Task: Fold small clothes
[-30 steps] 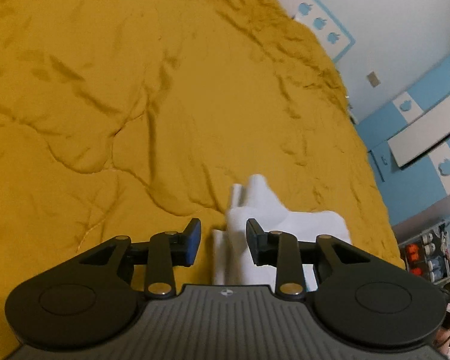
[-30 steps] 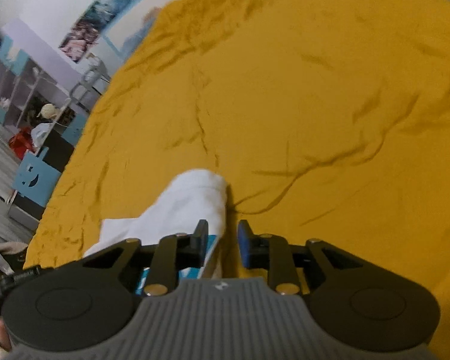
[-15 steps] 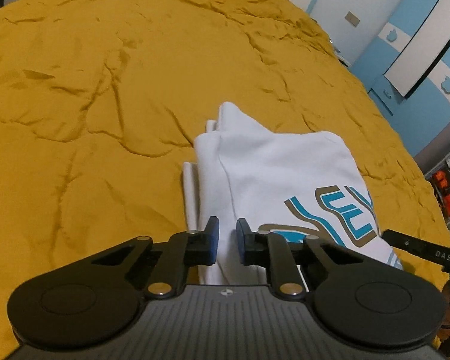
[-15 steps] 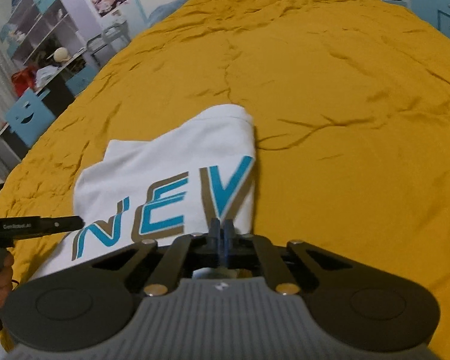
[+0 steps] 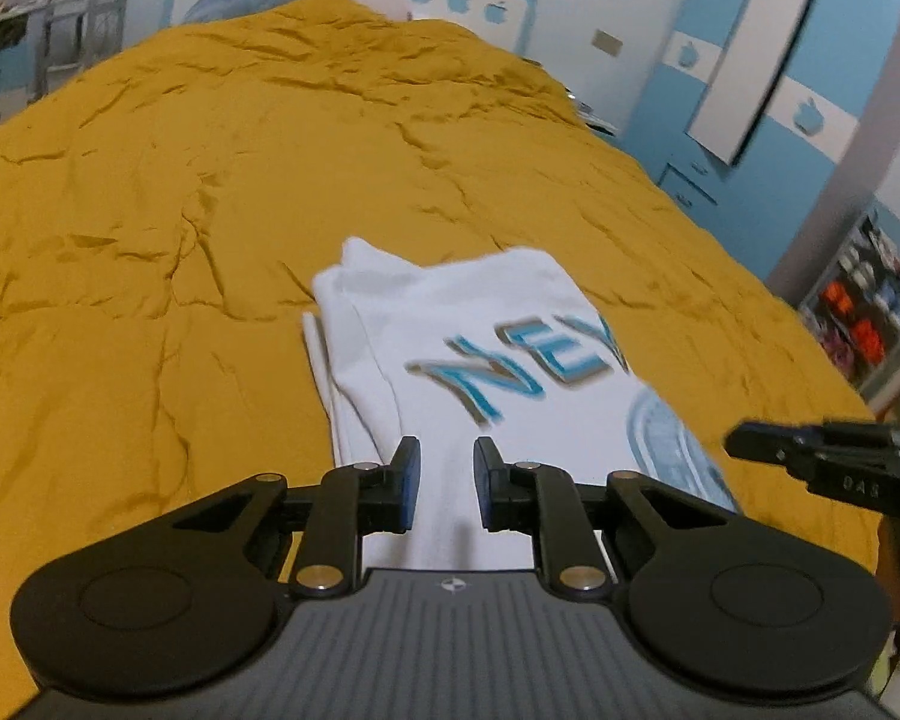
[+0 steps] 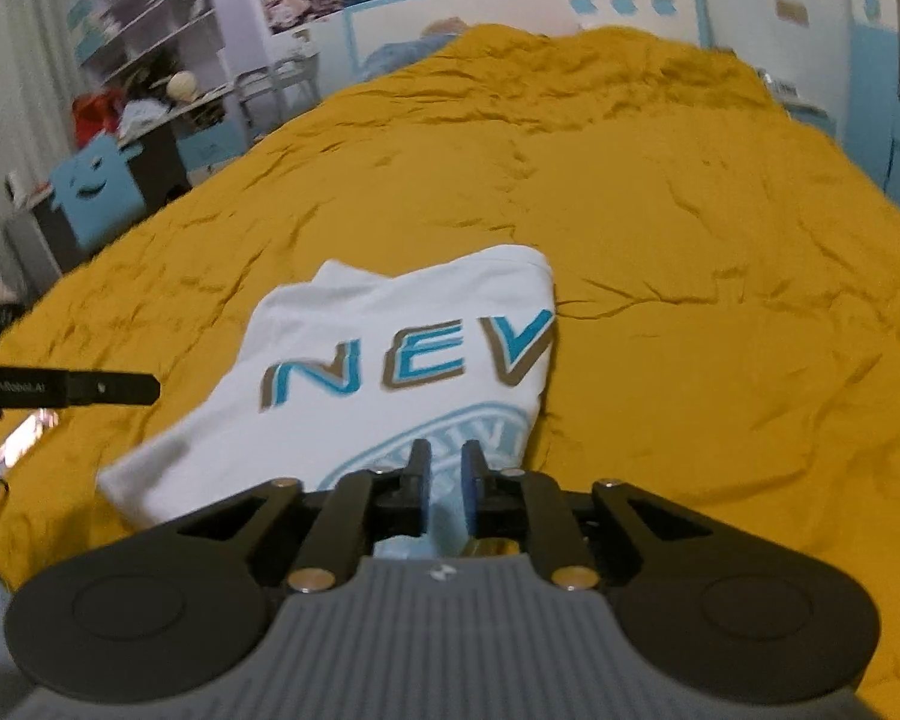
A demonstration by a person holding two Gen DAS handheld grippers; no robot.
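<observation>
A folded white shirt (image 5: 480, 312) with blue "NEV" lettering and a pale blue round emblem lies flat on the mustard bedspread (image 5: 210, 210). My left gripper (image 5: 446, 450) hovers over the shirt's near left part, its jaws a narrow gap apart and not pinching the cloth. Over the emblem at the shirt's (image 6: 390, 312) near right edge, my right gripper (image 6: 446, 456) has its jaws opening, with cloth seen only below them. Each view shows the other gripper at its side: the right gripper (image 5: 744, 441) and the left gripper (image 6: 144, 390), both beside the shirt.
The wrinkled bedspread (image 6: 690, 240) stretches back to a headboard with apple decals (image 6: 621, 0). A blue and white wardrobe (image 5: 750, 90) and a shelf of small items (image 5: 864, 312) stand on the right. Shelves (image 6: 138, 30) and a blue smiley chair (image 6: 93, 186) are at the left.
Both grippers have drawn back and up from the shirt's far end, so the whole folded shirt now shows. The left jaws narrowed. The right jaws shut, then parted a little.
</observation>
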